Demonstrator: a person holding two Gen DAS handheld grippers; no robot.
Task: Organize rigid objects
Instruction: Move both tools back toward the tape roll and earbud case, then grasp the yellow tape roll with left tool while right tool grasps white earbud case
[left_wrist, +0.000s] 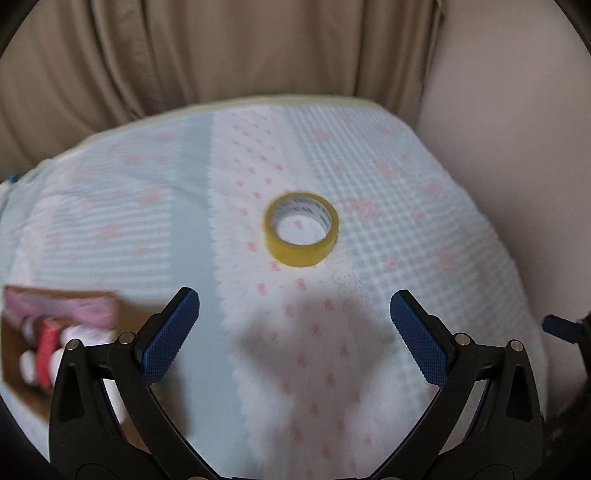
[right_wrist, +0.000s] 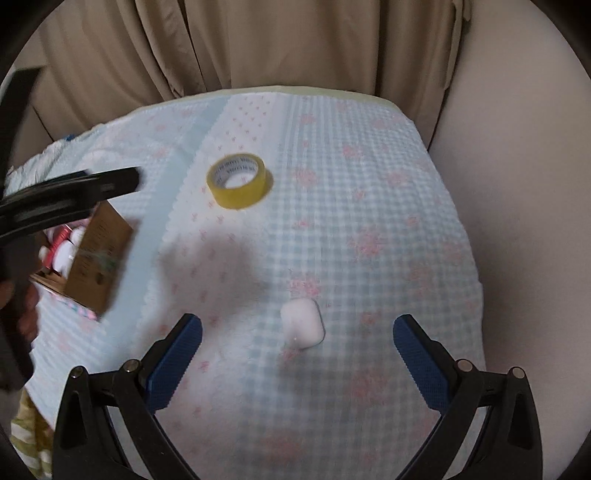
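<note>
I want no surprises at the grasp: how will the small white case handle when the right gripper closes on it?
The small white case looks smooth and rounded, so it may slip between the fingers. It appears hard-shelled, so probably stiff. It stands on soft cloth, so a nudge might tip it. The right gripper is open.
</note>
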